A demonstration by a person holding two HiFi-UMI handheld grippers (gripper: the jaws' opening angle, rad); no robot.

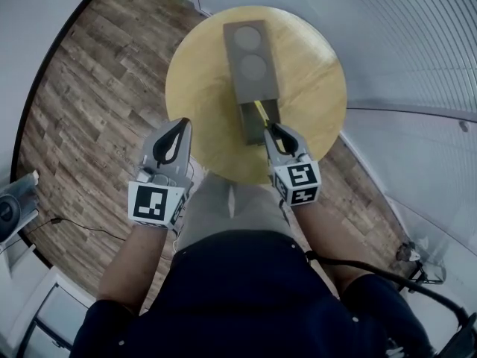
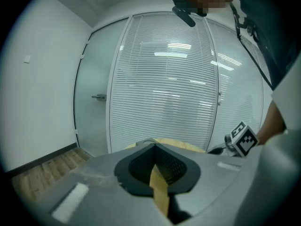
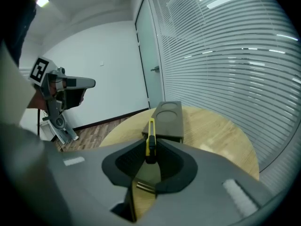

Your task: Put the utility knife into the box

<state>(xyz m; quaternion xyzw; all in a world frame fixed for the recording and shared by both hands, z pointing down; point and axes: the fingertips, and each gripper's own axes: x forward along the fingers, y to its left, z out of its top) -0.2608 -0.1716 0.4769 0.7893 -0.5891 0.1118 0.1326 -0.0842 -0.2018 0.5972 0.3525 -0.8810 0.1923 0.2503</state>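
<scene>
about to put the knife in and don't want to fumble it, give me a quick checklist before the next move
1. Utility knife clamped in right gripper: ok, jaws closed on its yellow body.
2. Knife aimed at box: ok, its front end points at the box's near end.
3. Box opening ready: cannot tell, the near end looks darker but no view shows inside.
4. Left gripper out of the way: ok, jaws together on nothing, left of the box by the table's edge.
5. Box flat on table: ok.
</scene>
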